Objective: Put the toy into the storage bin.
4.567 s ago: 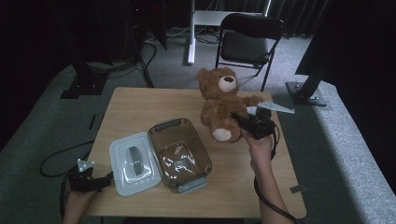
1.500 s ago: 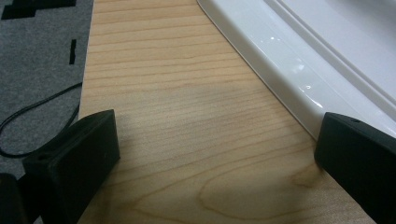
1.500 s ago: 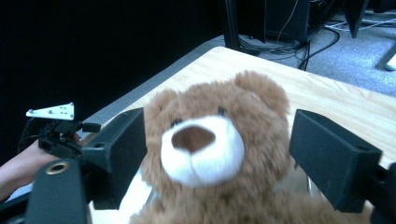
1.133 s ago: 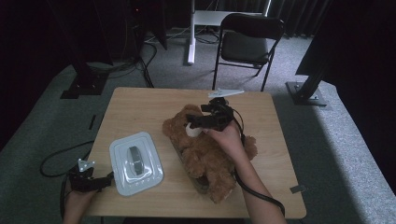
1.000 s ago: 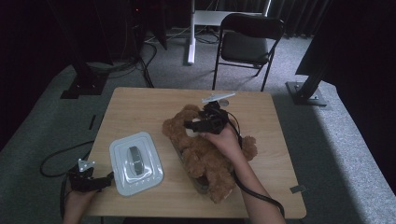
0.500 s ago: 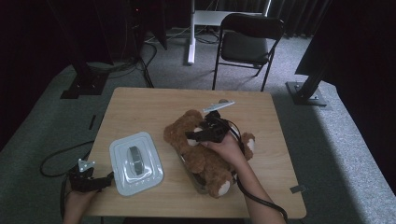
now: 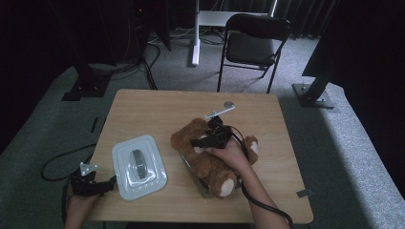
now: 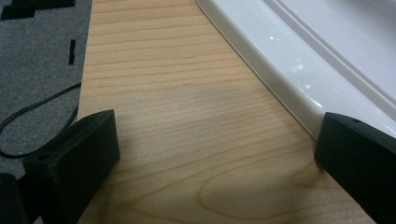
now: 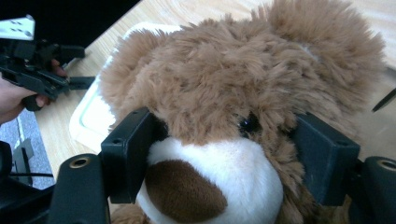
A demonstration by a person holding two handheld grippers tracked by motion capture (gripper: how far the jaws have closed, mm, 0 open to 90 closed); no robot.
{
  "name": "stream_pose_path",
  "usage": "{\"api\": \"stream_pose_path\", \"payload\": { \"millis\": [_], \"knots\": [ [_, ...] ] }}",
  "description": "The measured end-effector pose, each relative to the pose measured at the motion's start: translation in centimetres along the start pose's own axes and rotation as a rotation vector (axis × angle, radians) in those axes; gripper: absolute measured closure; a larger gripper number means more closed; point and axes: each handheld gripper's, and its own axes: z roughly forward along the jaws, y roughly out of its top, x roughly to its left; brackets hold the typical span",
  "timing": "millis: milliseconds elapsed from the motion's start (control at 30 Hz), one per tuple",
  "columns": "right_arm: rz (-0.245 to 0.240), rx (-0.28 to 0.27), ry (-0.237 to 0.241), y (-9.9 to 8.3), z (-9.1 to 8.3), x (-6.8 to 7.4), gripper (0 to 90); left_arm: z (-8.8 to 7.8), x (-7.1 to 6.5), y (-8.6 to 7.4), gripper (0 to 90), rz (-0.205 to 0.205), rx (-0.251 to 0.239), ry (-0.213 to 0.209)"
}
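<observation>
Two jaws of right gripper point(image 9: 224, 158) closing, clamped on teddy bear point(image 7: 210, 157) head; open tabletop point(image 7: 157, 109) toward 12 o'clock; left gripper point(image 8: 219, 158) agape at 7 o'clock edge, beside lid point(image 7: 138, 167).

We see two black grippers, the left gripper point(image 7: 98, 185) and the right gripper point(image 7: 203, 141), each with two thick, blocky black jaws. Round brass-ringed screw holes sit behind the right one's jaws, and black cables trail from both. The arms are bare, with no sleeves.
</observation>
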Motion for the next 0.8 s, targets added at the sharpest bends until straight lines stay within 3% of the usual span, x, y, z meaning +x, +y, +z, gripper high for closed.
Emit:
{"api": "stream_pose_path", "payload": {
  "millis": [200,400,800],
  "knots": [
    [-0.037,0.109,-0.063,-0.2,2.2,0.6,29.9,0.0,0.0,0.0,0.6,0.0,0.0,0.0],
    [-0.077,0.199,-0.096,-0.5,4.6,1.4,30.9,0.0,0.0,0.0,0.6,0.0,-0.001,-0.001],
    [-0.138,0.16,-0.185,-0.4,3.6,2.9,26.8,0.0,0.0,0.0,0.6,0.002,0.002,-0.001]
  ]
}}
